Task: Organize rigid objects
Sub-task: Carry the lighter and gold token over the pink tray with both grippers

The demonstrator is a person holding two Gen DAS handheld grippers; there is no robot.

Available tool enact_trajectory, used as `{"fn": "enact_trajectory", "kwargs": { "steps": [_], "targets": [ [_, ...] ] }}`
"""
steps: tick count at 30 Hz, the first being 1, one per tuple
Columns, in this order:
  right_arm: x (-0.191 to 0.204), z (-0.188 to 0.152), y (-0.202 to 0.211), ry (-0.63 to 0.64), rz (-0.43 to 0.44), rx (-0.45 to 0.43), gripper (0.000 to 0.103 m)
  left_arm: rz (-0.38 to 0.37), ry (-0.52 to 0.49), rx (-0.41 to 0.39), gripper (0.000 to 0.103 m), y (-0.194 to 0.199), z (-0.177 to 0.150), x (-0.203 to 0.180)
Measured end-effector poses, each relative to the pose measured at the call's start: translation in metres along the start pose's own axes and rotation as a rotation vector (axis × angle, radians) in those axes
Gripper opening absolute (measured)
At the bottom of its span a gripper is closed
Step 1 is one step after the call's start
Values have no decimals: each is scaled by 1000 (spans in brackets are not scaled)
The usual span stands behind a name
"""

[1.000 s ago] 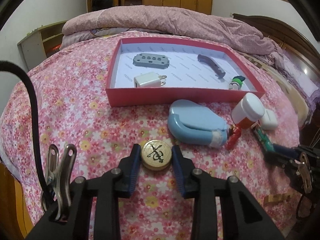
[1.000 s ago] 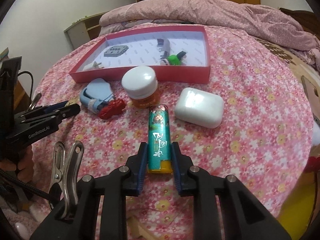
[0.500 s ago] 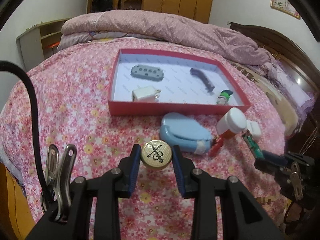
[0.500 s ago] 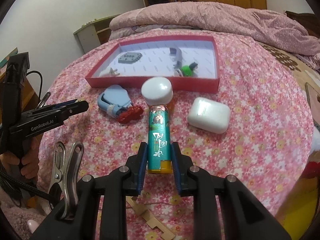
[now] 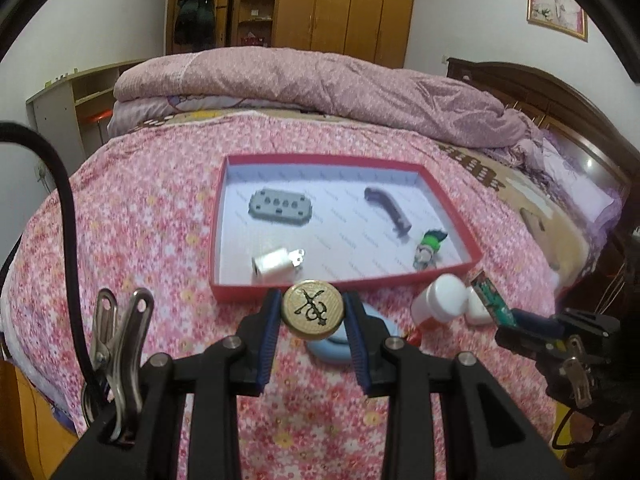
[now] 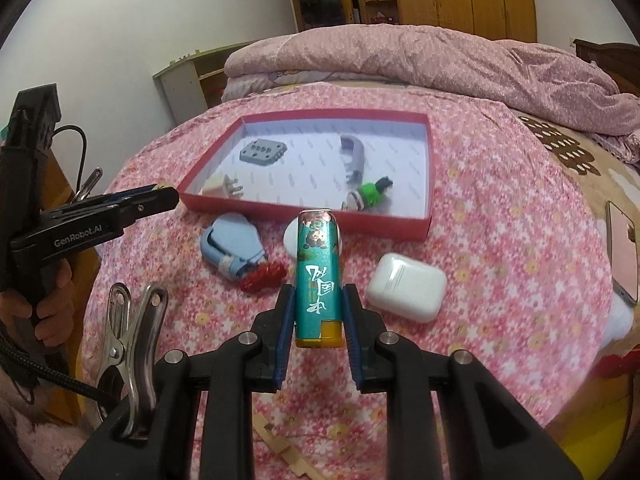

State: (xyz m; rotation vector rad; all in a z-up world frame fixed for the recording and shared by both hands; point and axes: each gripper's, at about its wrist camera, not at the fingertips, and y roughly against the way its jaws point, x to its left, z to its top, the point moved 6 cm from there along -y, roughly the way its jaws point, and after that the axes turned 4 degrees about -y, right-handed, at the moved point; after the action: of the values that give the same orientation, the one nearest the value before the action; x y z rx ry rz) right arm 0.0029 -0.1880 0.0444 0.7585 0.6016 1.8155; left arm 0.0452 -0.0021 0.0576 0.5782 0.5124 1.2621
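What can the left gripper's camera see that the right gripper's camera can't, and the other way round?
Only the left view: the gold round token in the left gripper, and a framed picture. Only the right view: a phone on the bedspread, plus the hand holding the other gripper. Both share the red tray, the white charger, the green lighter and the white case.

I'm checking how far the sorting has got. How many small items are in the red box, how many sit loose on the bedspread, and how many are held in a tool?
In the red box: 4 (grey button pad, grey handle, white plug, green figurine)
Loose on the bedspread: 3 (blue case, white-capped bottle, white earbud case)
Held in a tool: 2 (gold disc, teal lighter)
Total: 9
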Motion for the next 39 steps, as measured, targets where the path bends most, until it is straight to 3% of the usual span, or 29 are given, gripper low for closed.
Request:
{"fn": "enact_trajectory", "kwargs": {
  "steps": [16,28,39],
  "targets": [
    [0,46,6,48,-2,-64,24,-53,0,-38,33,0,40,-3],
    [-13,94,-10,36,-32,-110,24,2,-21,-60,33,-25,78,5],
    [-34,111,-51,1,-62,-60,24,29,-56,-7,33,-76,92,6]
  ]
}}
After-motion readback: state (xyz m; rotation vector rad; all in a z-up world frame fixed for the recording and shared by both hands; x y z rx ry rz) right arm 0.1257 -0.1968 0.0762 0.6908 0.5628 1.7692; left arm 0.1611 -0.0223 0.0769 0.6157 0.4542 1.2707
